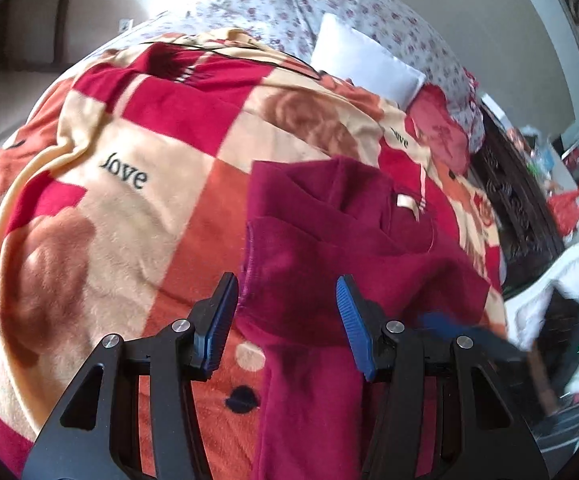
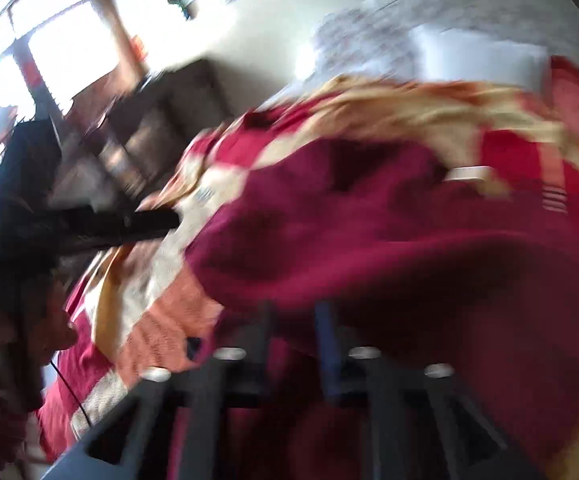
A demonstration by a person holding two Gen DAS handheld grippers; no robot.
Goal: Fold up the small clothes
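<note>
A: Left gripper [image 1: 287, 320]?
B: Spread, empty, over maroon garment [image 1: 353, 248] at 4 o'clock on the blanket [image 1: 137, 152].
A: Right gripper [image 2: 297, 332]?
B: Too blurred, cannot tell.

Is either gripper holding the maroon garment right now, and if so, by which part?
Left gripper: open, holding nothing; the garment lies beneath it. Right gripper: too blurred to tell.

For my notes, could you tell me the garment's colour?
Dark maroon garment; clearest in the left wrist view.
</note>
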